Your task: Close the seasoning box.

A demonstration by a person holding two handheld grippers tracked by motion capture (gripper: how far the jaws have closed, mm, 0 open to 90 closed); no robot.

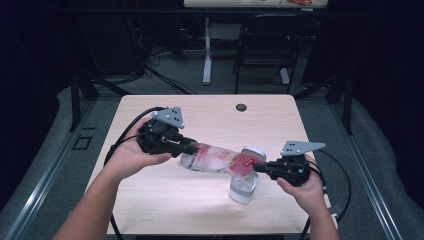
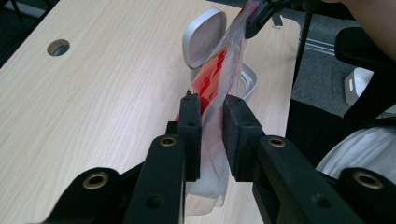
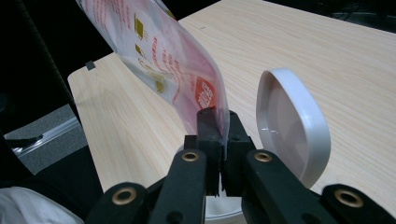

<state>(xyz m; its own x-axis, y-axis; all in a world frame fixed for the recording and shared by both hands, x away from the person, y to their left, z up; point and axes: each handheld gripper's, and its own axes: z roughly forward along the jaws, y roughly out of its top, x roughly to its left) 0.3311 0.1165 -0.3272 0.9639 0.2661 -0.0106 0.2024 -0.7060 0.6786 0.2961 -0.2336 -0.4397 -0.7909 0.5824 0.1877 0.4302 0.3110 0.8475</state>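
Bag: we hold a clear plastic bag (image 1: pixel 215 159) with red print stretched in the air between the two tools, above the tabletop (image 1: pixel 150 200), with its right end over the open container (image 1: pixel 243 187).
Left hand-held gripper (image 1: pixel 192 147): its jaws are clamped on the bag's closed bottom end; in the left gripper view the film (image 2: pixel 212 140) is pinched between the two black pads, with white contents bunched just below them.
Right hand-held gripper (image 1: pixel 256 167): its jaws are pressed together on the bag's other end, the film (image 3: pixel 187 79) rising from between the pads in the right gripper view.
Why two grips: holding both ends keeps the soft bag taut and lets us tilt it, which one grip could not do.
Tilt: the left end sits a little higher than the right, so we judge that the contents are meant to slide toward the container.
Container: a clear round tub stands on the tabletop under the right end, its white hinged lid (image 3: pixel 292 126) swung up and out of the way so the mouth is free.
Step in hand: we judge that we are lining up the bag's low end with the mouth before pouring.
Risk: the thin film may slip from the pads, or the contents may miss the rim.
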